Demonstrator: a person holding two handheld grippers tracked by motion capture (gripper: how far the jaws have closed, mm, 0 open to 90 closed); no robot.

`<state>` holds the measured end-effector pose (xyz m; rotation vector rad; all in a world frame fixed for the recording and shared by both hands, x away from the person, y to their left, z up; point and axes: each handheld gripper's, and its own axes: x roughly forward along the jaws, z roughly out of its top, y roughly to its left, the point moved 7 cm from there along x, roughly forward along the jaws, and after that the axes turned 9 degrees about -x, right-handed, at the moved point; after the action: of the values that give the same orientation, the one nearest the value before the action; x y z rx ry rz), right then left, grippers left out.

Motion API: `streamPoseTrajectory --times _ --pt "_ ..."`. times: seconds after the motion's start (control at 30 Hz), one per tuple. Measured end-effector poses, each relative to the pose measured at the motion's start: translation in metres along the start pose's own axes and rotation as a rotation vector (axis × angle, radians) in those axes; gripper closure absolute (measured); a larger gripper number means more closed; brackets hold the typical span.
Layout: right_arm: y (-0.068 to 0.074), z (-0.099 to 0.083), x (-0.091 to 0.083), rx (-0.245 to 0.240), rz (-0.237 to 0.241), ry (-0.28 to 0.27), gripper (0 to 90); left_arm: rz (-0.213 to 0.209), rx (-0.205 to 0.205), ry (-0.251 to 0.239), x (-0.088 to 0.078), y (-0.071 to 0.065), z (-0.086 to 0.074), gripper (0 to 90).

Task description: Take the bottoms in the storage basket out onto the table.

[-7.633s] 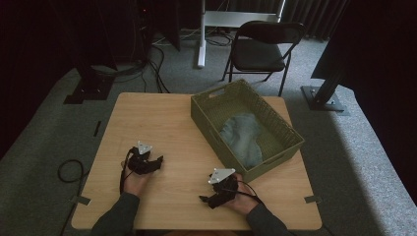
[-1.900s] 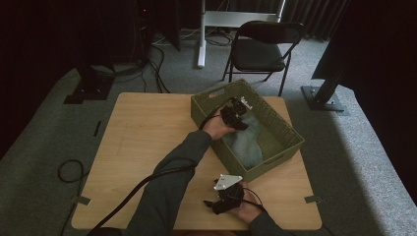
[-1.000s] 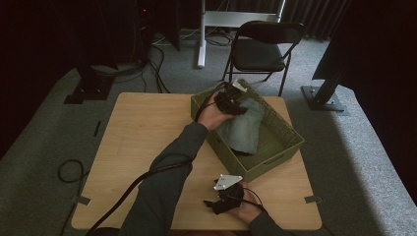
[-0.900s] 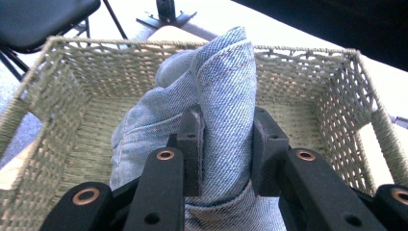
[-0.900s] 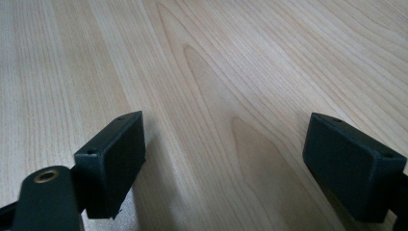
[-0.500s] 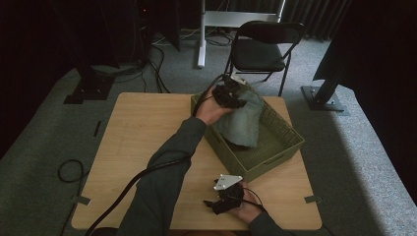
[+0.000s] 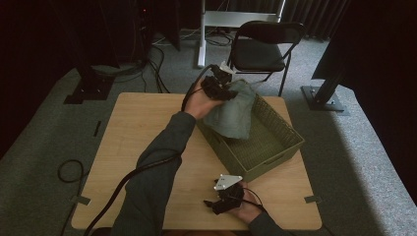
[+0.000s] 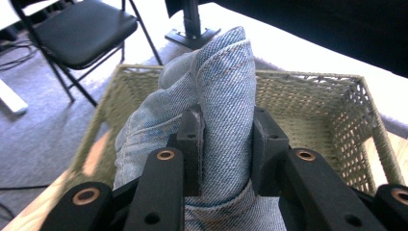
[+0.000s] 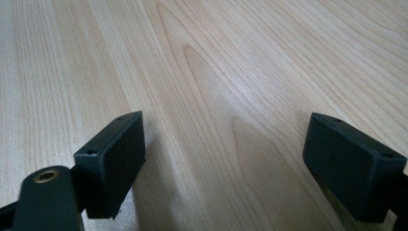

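A folded piece of blue denim (image 7: 235, 110) hangs over the near-left part of a woven green basket (image 7: 280, 147) at the table's far right. My left gripper (image 7: 220, 88) is shut on the denim's top fold and holds it up above the basket. In the left gripper view the two black pads (image 8: 192, 139) squeeze a thick bunch of denim (image 8: 223, 86), with the basket (image 8: 317, 106) behind and below. My right gripper (image 7: 219, 202) rests near the table's front edge, its jaws wide apart over bare wood (image 9: 211, 86), with nothing between them.
The wooden table (image 7: 137, 137) has free room on its left half. A black folding chair (image 7: 260, 51) stands behind the basket, off the table. Stands and cables lie on the grey carpet at the back left.
My left gripper has risen and drawn back to the left with the denim, lifting it higher out of the basket. The right gripper has stayed where it was.
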<state>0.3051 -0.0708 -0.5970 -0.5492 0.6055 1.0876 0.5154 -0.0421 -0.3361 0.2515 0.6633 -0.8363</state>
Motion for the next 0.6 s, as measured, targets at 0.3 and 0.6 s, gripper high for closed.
streamPoseTrajectory --times 0.3,0.6 --pt "0.0 0.0 0.0 0.0 -0.001 0.001 15.0 0.027 -0.048 -0.042 -0.04 0.024 -0.012 71.1" --pt "0.0 0.0 0.0 0.001 -0.001 -0.001 15.0 0.071 -0.087 -0.06 -0.077 0.051 -0.039 71.1"
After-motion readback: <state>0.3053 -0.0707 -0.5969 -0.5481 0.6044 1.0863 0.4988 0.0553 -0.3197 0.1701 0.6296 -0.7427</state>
